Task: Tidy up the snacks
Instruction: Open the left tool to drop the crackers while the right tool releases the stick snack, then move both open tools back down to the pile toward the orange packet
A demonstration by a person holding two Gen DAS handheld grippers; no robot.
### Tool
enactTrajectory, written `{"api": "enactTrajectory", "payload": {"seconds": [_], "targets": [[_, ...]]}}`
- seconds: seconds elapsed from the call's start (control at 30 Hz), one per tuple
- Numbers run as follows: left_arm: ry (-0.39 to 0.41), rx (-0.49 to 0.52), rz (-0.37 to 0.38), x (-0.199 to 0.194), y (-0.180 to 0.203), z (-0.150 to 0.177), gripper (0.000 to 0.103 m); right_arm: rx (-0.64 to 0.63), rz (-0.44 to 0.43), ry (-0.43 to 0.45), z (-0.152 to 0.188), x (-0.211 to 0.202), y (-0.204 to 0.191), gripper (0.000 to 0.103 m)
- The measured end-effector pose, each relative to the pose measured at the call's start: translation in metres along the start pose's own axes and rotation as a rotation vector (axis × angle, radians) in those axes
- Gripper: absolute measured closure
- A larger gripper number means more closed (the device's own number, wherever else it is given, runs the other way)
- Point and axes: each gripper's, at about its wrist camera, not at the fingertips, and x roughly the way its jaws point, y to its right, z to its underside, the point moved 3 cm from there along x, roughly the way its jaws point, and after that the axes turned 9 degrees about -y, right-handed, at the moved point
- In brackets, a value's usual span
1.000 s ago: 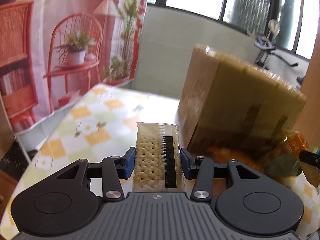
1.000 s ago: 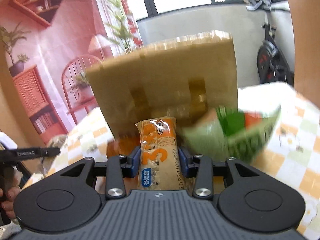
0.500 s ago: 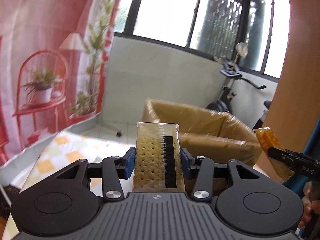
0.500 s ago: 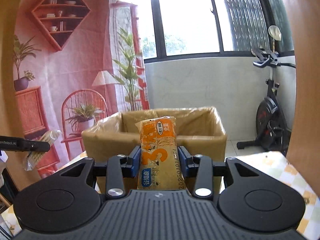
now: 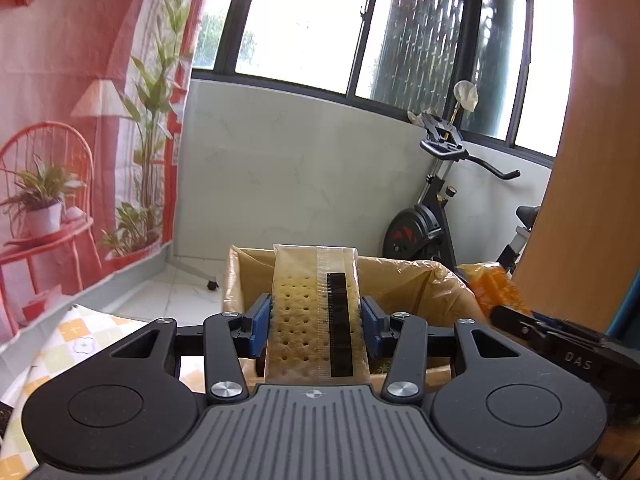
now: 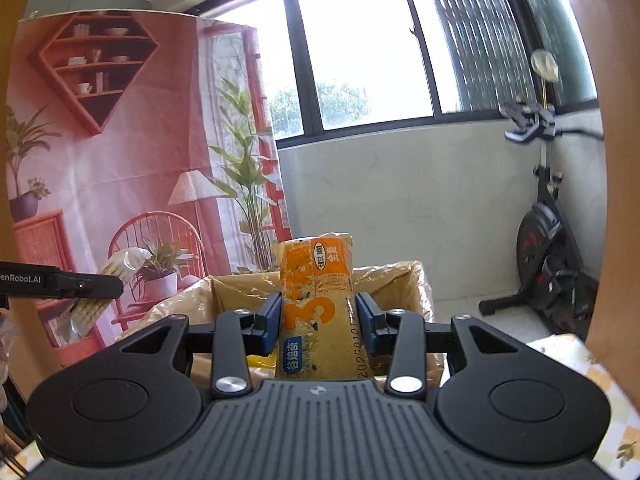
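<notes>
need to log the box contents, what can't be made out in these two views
- Cardboard box interior, left wrist view: hidden by the cracker pack and left gripper.
- Box floor, right wrist view: hidden by the orange snack pack and right gripper; only a yellow scrap shows.
- Orange pack's lower end: covered by the gripper body.
- Table: cut off by the frame edge.

Clear cracker pack [image 5: 316,312], orange snack bar [image 6: 316,312], both above open cardboard box [image 6: 394,284]
</notes>
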Motion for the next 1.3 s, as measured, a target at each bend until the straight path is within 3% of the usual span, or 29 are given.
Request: {"api": "enactTrajectory", "payload": {"seconds": [0.4, 0.8, 0.83, 1.07, 1.3], "targets": [[-0.029, 0.048, -0.034, 0.052, -0.002, -0.011, 0.054, 0.069, -0.023, -0.038, -0.006, 0.058, 0.015, 0.061], [-0.094, 0.086, -0.042, 0.078, -0.004, -0.004, 0.05, 0.058, -0.035, -0.069, 0.004, 0.075, 0.011, 0.059], [-0.099, 0.079, -0.044, 0.078, -0.006, -0.004, 0.046, 0.048, -0.033, -0.07, 0.004, 0.074, 0.008, 0.059], [-0.09, 0.046, -0.05, 0.052, -0.013, 0.004, 0.045, -0.012, -0.016, -0.046, 0.007, 0.054, -0.01, 0.059], [-0.073, 0.052, -0.059, 0.009, -0.006, 0.011, 0.045, 0.047, -0.005, -0.035, 0.017, 0.018, -0.016, 0.059]]}}
